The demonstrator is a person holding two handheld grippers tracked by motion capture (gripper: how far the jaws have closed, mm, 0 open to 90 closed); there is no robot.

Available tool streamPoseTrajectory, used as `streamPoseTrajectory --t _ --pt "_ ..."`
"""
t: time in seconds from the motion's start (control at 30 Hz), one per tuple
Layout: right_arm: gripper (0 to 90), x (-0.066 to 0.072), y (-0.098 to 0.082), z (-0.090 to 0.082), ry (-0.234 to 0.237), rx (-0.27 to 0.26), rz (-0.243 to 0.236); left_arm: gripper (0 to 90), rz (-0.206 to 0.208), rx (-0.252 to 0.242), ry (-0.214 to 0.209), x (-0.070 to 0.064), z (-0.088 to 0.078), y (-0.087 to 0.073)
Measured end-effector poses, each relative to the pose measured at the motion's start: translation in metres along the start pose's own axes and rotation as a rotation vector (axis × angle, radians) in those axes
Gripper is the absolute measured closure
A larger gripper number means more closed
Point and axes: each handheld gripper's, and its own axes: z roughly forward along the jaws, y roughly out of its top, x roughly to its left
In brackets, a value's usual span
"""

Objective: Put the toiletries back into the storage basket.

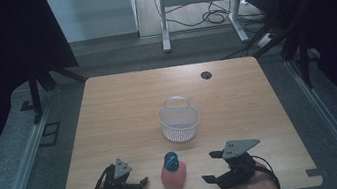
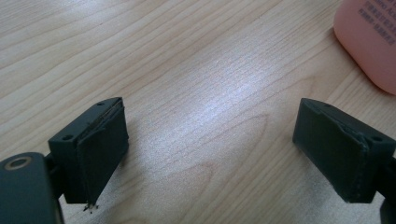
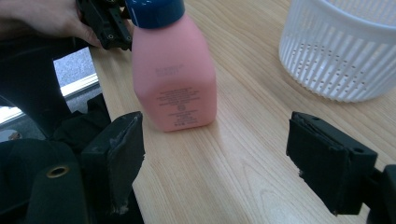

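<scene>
Pink bottle [image 1: 174, 175] is standing upright on the bench [image 1: 123, 106], between the left hand-held gripper [image 1: 144, 183] and the right hand-held gripper [image 1: 208, 167], near the white basket [image 1: 179, 121]. Left gripper view is showing spread jaws over bare wood; right gripper view is showing spread jaws with nothing between them, bottle just ahead

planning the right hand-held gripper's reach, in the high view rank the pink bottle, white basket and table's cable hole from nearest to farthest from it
1. Pink bottle, just left of the right hand-held gripper, near the front edge.
2. White basket, mid-table, farther back.
3. Cable hole, near the far edge.
</scene>
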Motion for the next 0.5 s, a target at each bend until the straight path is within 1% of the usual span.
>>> streamPoseTrajectory --t 0.5 --pt "19.8 0.0026 0.0088 0.0096 0.017 0.004 -0.006 10.0 0.0 0.0 0.0 0.0 0.0 0.0"
